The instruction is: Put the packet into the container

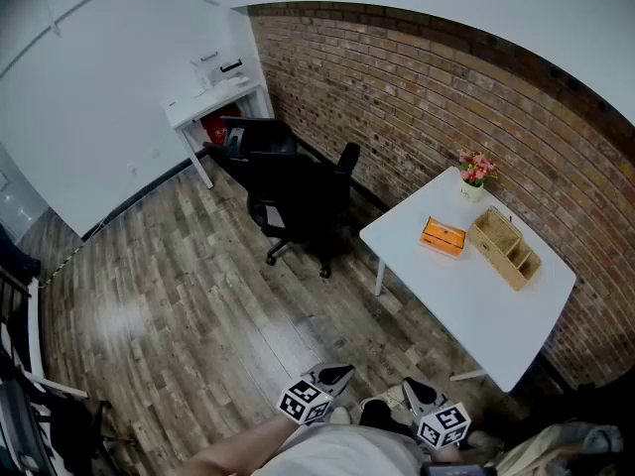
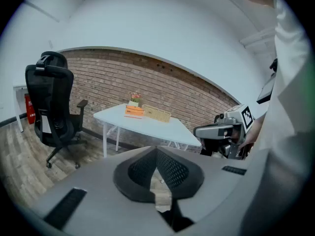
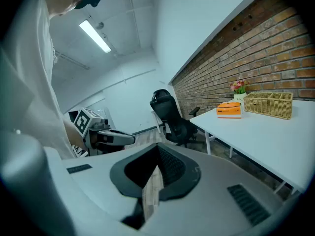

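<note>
**Head view.** Room with a brick wall [image 1: 417, 97] on the far side.
- Bench [image 1: 466, 300]: white, at the right, against the wall.
- Packet [image 1: 443, 237]: orange, flat on the bench, just left of the container and apart from it.
- Container [image 1: 504, 248]: wicker, with open compartments.
- Flower pot [image 1: 474, 178]: on the far corner of the bench.
- Office chair [image 1: 298, 196]: black, on the floor left of the bench.
- White desk [image 1: 213, 97]: far left.
- Left gripper [image 1: 335, 373] and right gripper [image 1: 415, 390]: both low and near, close to the person's body, well apart from the bench.

**Left gripper view.** Jaws are together at the tips with nothing between them. Only floor shows through the slit behind. The bench [image 2: 162, 129] lies far ahead and carries the packet [image 2: 134, 111] and container [image 2: 156, 114]. The right gripper [image 2: 221, 131] shows at the right.

**Right gripper view.** Jaws are likewise together and empty. The packet [image 3: 229, 110] sits left of the container [image 3: 268, 104], at the far end of the bench [image 3: 261, 132].

**Step in hand.** Judged as the approach: nothing is grasped and the packet is not yet in the container.

**Next move.** Walk to the bench and part one gripper's jaws. Close them across the packet, lift it, carry it right over a compartment and release.
</note>
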The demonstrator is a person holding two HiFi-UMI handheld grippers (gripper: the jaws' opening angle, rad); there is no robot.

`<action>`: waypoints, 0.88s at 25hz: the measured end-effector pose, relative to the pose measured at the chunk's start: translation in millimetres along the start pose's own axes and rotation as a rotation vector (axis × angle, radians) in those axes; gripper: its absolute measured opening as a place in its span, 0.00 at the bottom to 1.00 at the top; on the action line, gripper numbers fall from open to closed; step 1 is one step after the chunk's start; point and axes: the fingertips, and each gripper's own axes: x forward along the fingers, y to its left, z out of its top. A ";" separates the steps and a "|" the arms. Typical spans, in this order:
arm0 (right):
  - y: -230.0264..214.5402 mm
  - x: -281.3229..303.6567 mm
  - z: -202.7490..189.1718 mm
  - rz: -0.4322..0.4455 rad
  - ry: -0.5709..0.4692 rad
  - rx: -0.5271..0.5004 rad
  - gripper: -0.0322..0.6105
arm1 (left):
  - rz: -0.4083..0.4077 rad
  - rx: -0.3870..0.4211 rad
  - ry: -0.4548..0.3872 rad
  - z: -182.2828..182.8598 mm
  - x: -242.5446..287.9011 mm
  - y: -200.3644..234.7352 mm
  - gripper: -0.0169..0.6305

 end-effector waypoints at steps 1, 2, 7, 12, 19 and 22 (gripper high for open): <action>3.4 -0.3 -0.3 -0.003 -0.005 -0.002 0.07 | -0.001 0.003 -0.006 0.0 -3.6 -0.4 0.04; 6.6 -0.6 -0.1 -0.007 -0.011 -0.001 0.07 | -0.002 0.006 -0.011 -0.2 -7.1 -0.9 0.04; 17.2 -4.8 8.2 -0.028 -0.066 0.019 0.07 | -0.012 0.022 -0.016 -5.2 -19.5 -4.7 0.04; 19.8 -6.9 7.8 -0.039 -0.064 0.000 0.07 | -0.019 0.035 -0.032 -3.1 -23.4 -5.2 0.04; 28.9 5.4 9.4 -0.025 -0.056 -0.019 0.07 | 0.000 0.036 -0.047 -2.9 -37.9 3.9 0.04; 34.1 10.7 8.7 -0.020 -0.041 -0.022 0.07 | 0.008 0.027 -0.044 -7.5 -43.9 7.2 0.04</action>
